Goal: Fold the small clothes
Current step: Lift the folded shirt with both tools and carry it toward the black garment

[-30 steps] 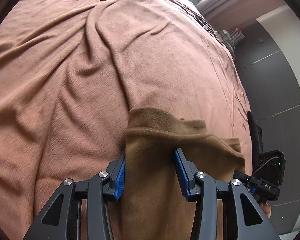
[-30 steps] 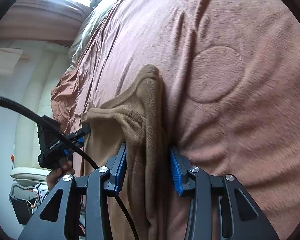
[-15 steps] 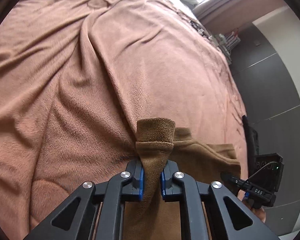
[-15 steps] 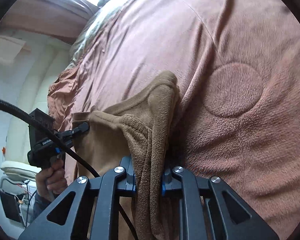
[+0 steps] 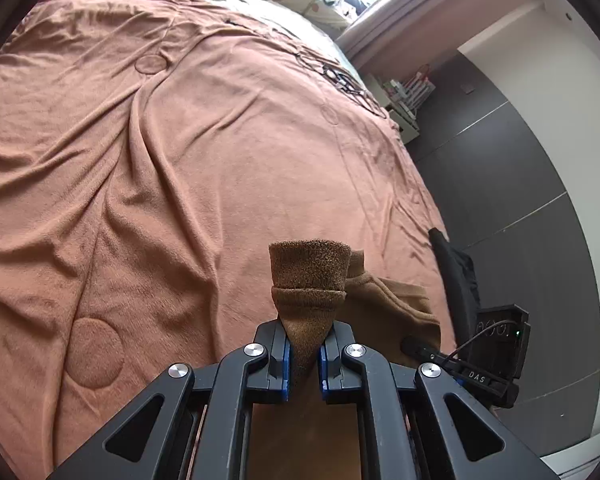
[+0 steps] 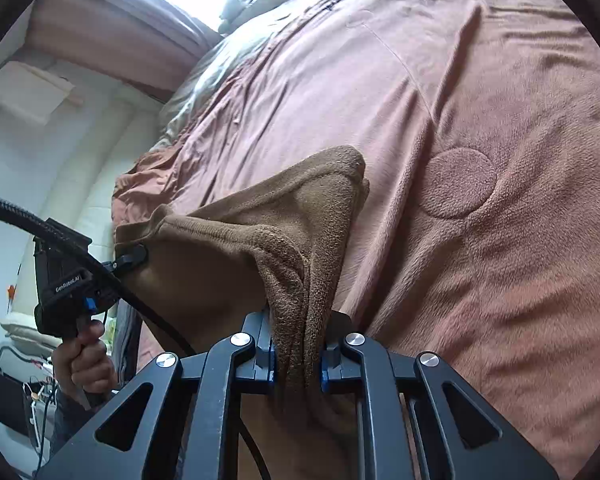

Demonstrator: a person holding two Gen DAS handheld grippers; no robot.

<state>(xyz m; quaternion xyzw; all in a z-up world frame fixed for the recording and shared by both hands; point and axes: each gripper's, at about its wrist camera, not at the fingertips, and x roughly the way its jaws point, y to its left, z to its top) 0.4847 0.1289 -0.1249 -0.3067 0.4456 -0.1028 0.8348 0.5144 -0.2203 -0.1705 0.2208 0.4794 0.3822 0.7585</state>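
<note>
Both claws are clamped tight on the same brown garment (image 5: 308,280) right now. The left gripper (image 5: 303,360) has just pinched one bunched corner between its blue pads, and the right gripper (image 6: 297,354) has done the same with another corner. The cloth stretches between them, lifted just off the rumpled pinkish-brown blanket (image 5: 180,160) covering the bed. A hand (image 6: 84,360) grips the left tool's handle.
</note>
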